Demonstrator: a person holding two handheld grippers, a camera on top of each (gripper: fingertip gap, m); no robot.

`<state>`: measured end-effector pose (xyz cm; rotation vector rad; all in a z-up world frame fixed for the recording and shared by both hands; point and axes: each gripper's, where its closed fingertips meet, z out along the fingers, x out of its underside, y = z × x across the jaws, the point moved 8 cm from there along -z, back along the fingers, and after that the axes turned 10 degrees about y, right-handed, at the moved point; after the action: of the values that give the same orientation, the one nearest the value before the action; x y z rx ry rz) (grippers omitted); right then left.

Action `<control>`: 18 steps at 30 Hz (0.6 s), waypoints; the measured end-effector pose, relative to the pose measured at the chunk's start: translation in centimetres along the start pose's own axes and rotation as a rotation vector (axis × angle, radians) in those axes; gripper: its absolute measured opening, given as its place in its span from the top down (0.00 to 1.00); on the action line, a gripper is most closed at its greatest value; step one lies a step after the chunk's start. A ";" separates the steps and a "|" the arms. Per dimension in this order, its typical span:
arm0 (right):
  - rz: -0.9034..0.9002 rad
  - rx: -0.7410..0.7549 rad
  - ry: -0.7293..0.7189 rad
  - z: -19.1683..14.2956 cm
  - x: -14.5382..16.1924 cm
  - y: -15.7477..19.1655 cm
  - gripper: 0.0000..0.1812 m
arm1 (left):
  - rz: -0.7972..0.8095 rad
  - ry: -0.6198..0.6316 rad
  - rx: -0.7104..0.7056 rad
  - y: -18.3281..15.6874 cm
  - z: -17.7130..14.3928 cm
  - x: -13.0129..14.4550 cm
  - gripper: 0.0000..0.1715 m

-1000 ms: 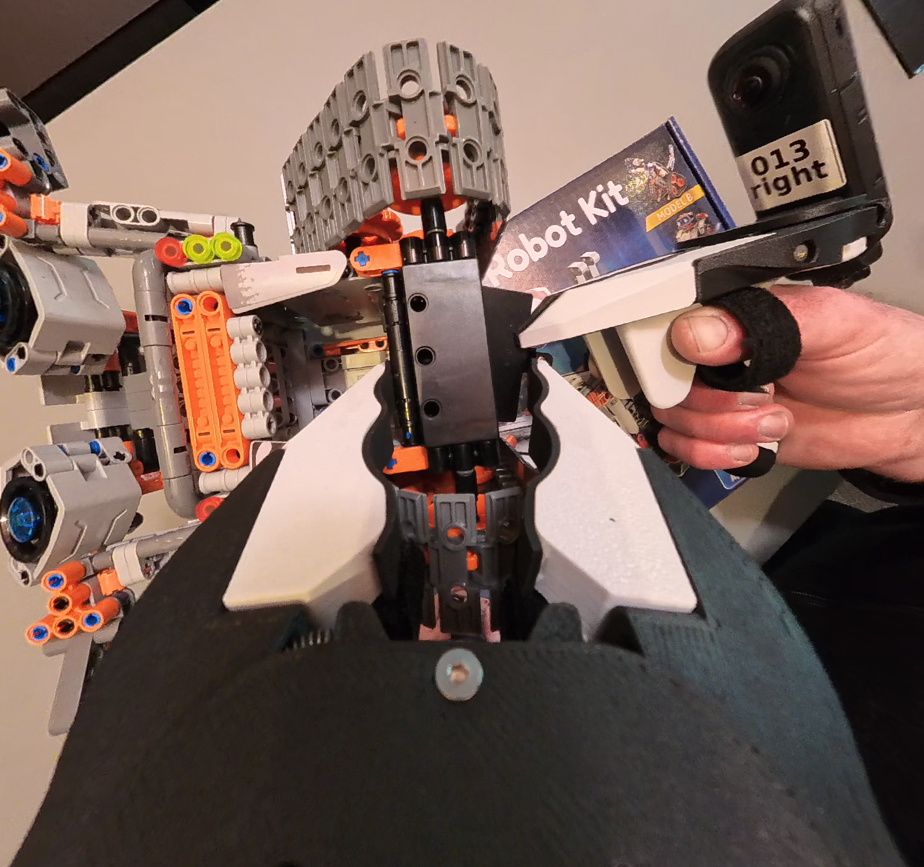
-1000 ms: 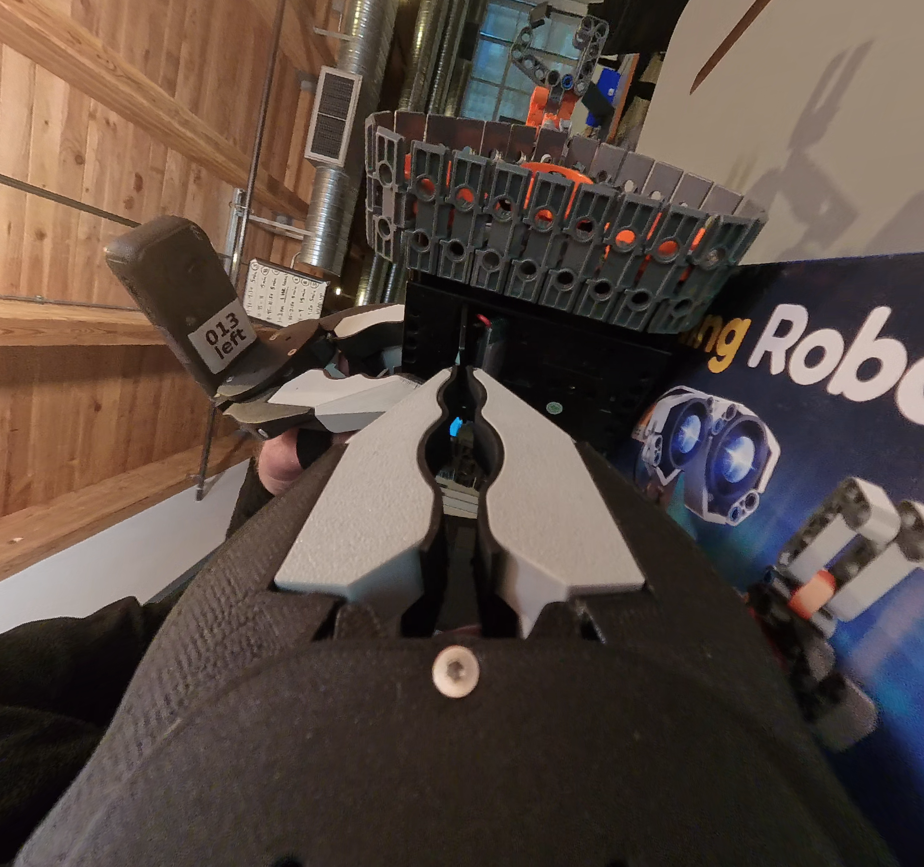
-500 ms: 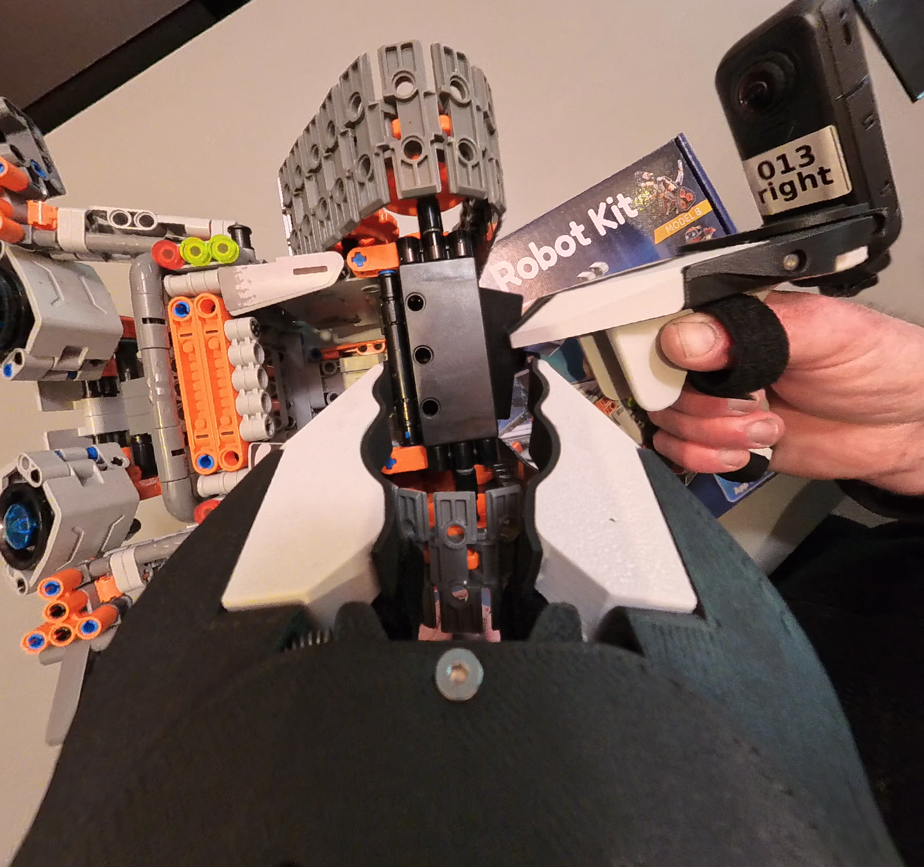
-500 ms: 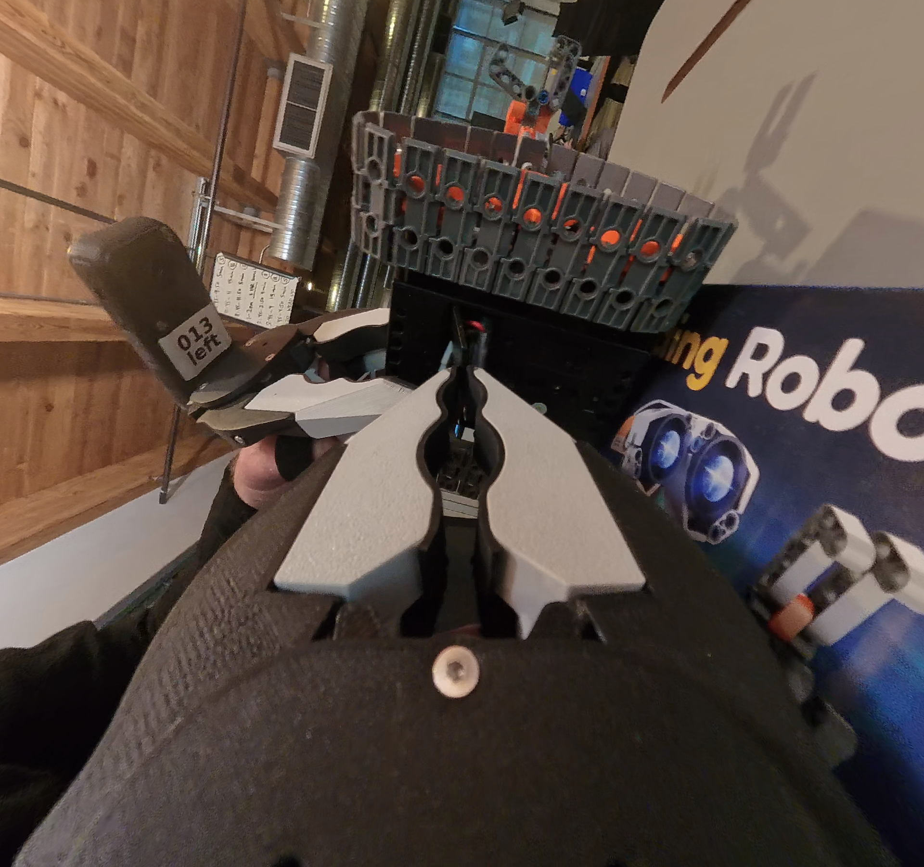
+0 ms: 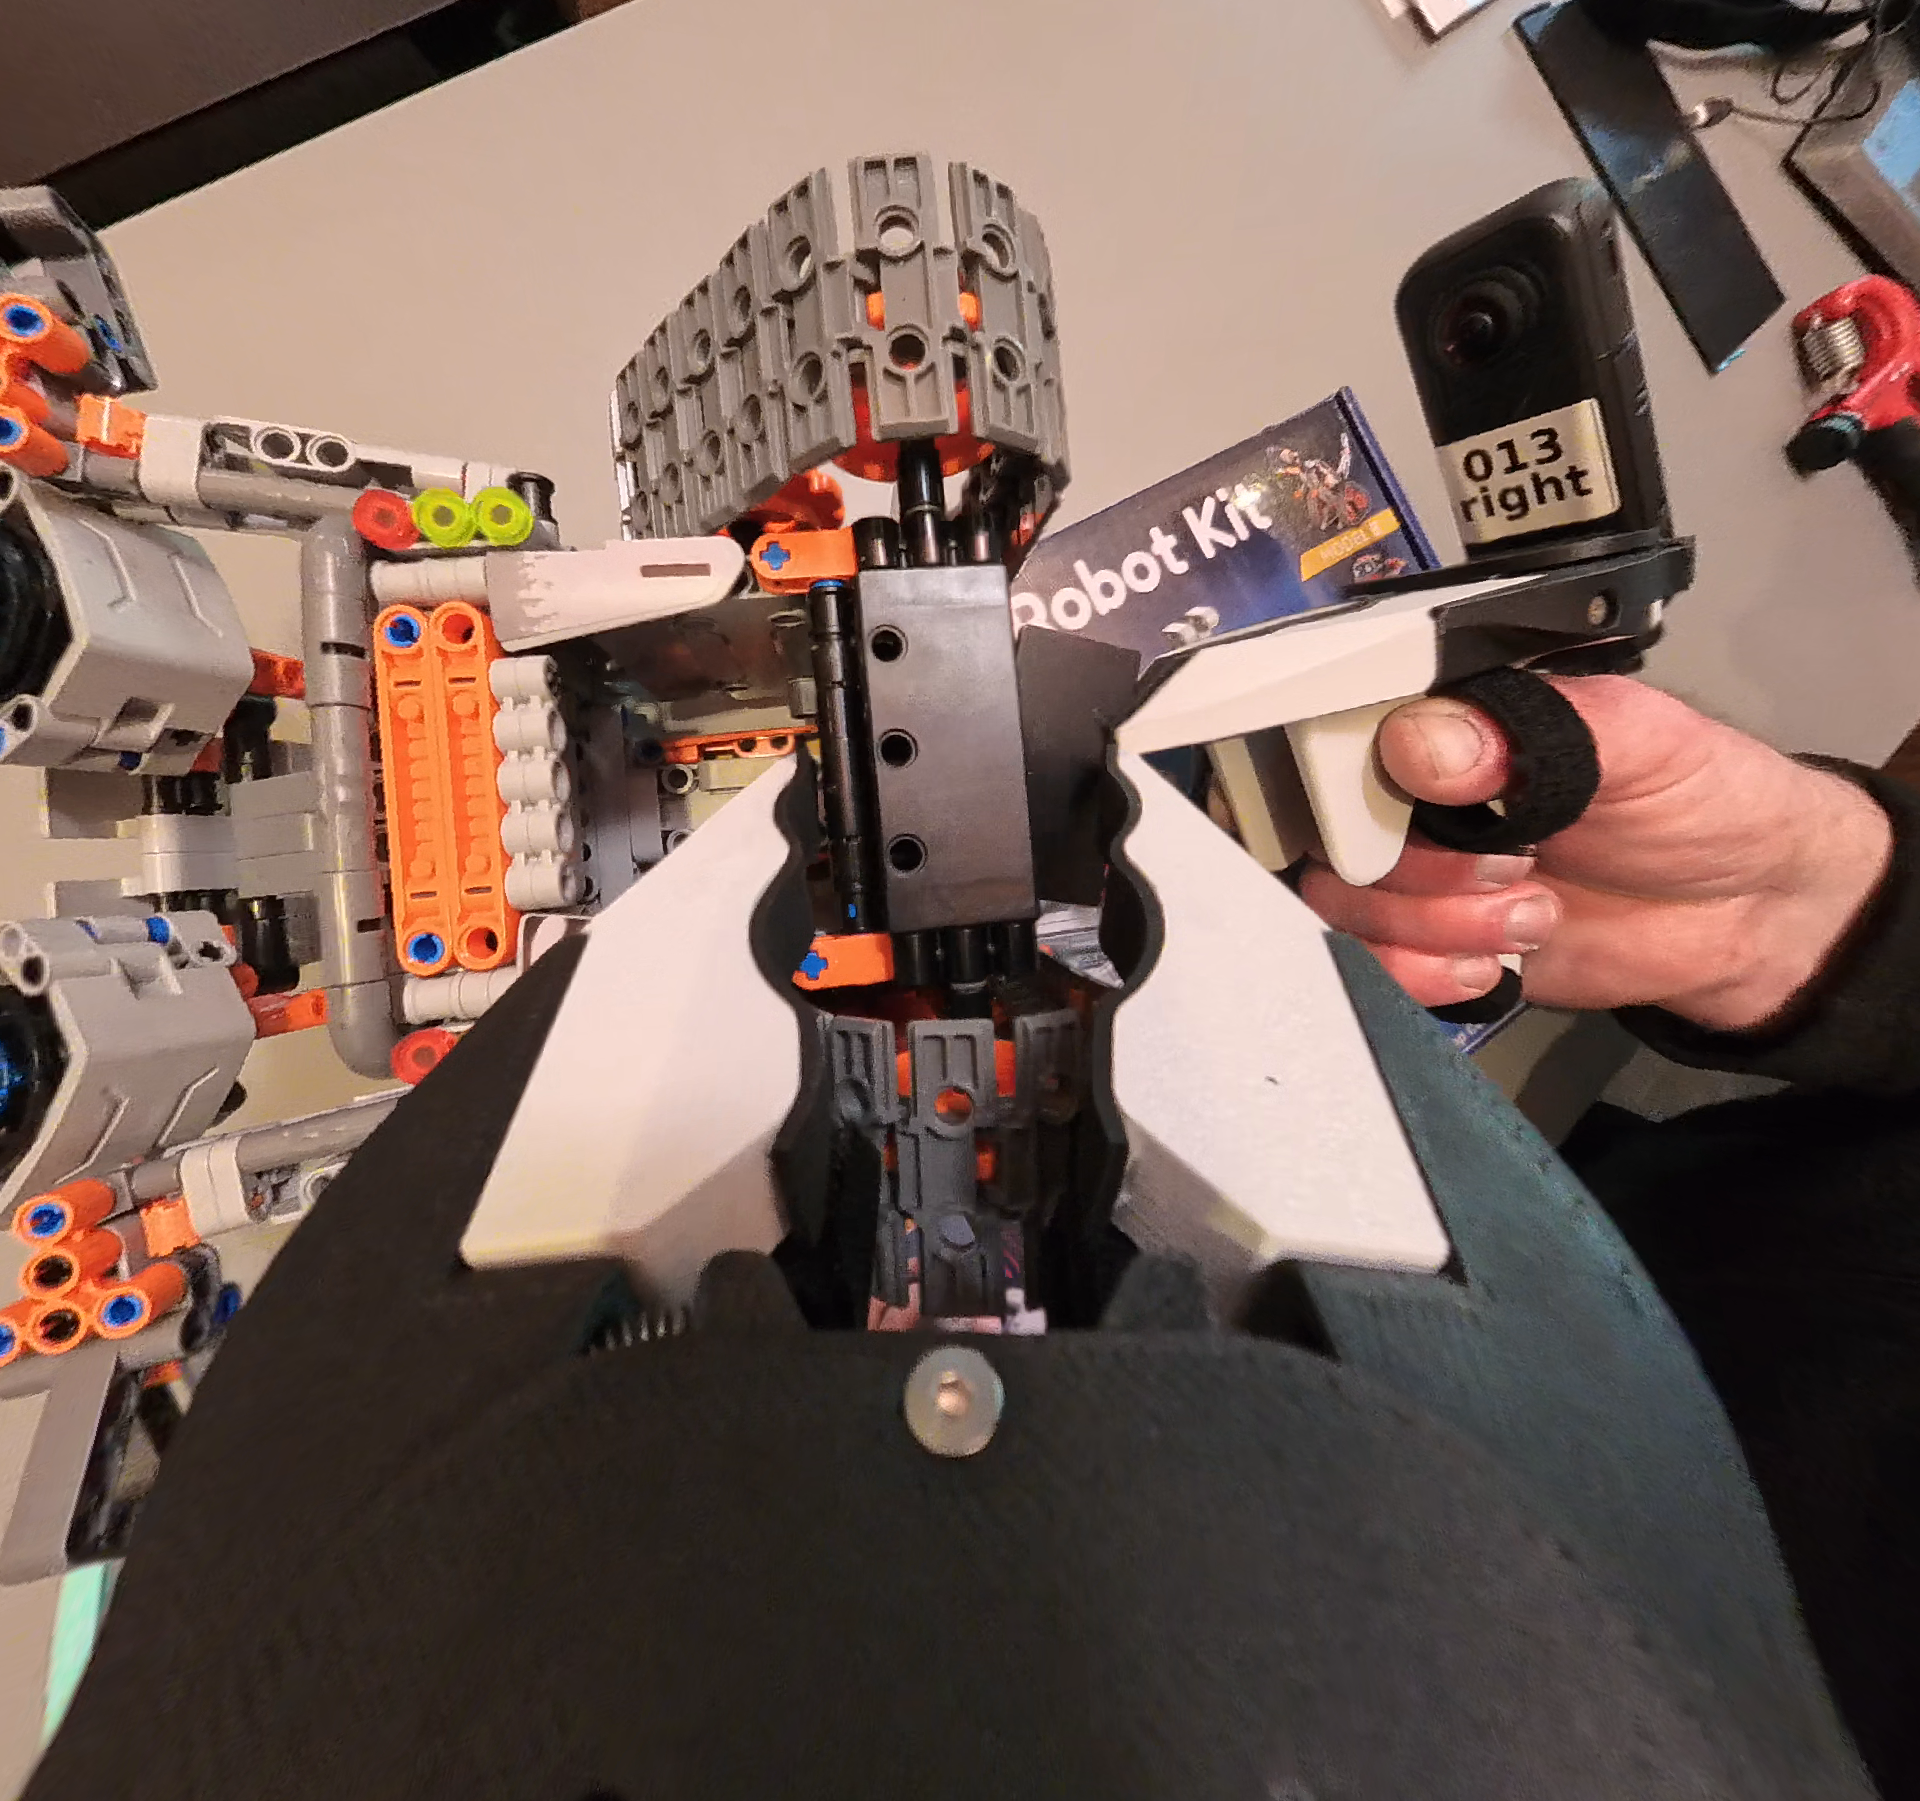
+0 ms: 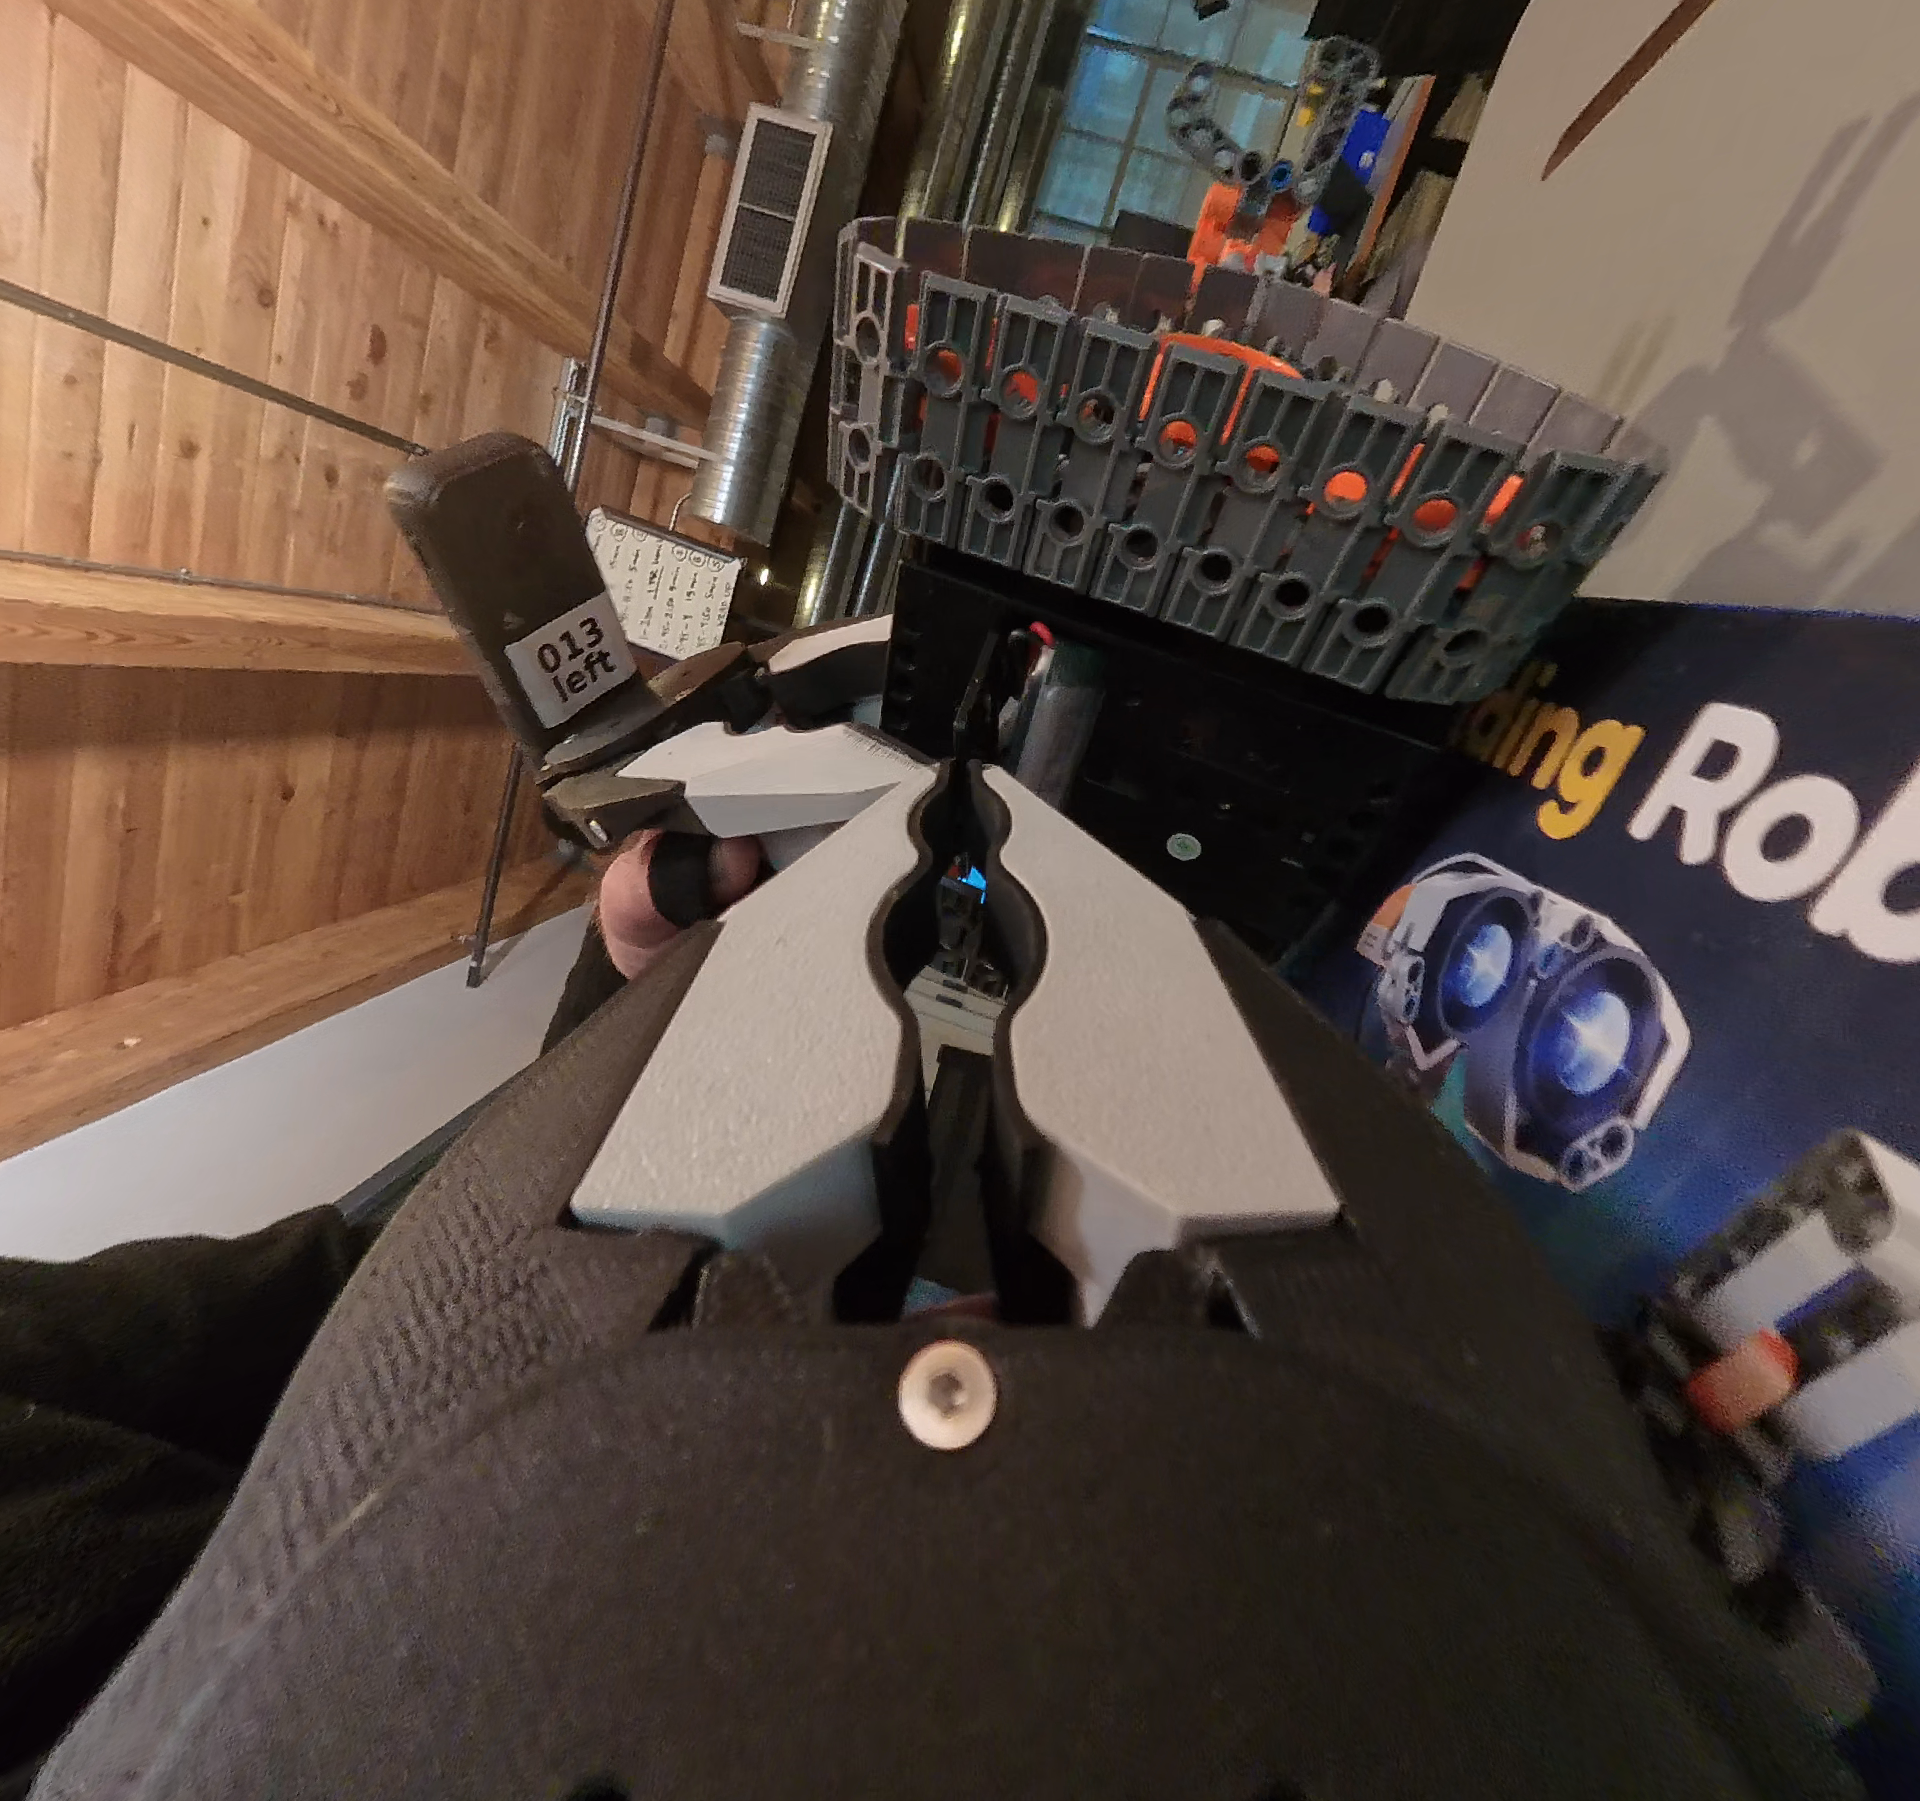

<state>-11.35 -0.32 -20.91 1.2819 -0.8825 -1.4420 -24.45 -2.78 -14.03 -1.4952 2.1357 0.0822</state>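
Note:
A brick-built robot model (image 5: 436, 775) in grey, orange and black lies on its side, with a grey track loop (image 5: 862, 349) on top. My left gripper (image 5: 956, 780) is shut on the model's black block (image 5: 935, 712), one finger on each side. My right gripper (image 6: 961, 780) is shut on a thin black plate (image 6: 977, 702) that sticks out of the block (image 6: 1226, 775) under the track (image 6: 1195, 463). In the left wrist view the right gripper (image 5: 1127, 733) comes in from the right in a person's hand (image 5: 1621, 868). The left gripper (image 6: 758, 785) shows at the left of the right wrist view.
A dark blue product box (image 5: 1226, 546) stands right behind the model and fills the right of the right wrist view (image 6: 1683, 920). A red clamp (image 5: 1860, 369), a black strip and cables lie on the pale table (image 5: 520, 245) at far right. A wooden wall (image 6: 260, 401) and ducts are beyond.
Both grippers keep their hold. The left wrist view has shifted a little, so more of the table's far right with the clamp and cables shows. The right gripper's tips look slightly closer together.

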 end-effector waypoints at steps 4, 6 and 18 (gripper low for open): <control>-0.007 -0.026 0.024 0.2 -0.6 0.0 1.00 | -0.022 -0.014 0.043 0.4 -0.2 -0.1 0.70; -0.009 -0.033 0.024 0.4 -1.0 -0.1 1.00 | -0.025 -0.015 0.061 0.5 -0.3 -0.1 0.70; 0.021 -0.006 0.055 1.1 -1.7 -0.8 1.00 | -0.058 -0.027 0.081 1.2 -0.5 -0.3 0.70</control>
<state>-12.59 1.46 -20.99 1.2980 -0.8516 -1.3860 -25.61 -2.26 -13.81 -1.4997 2.0487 -0.0045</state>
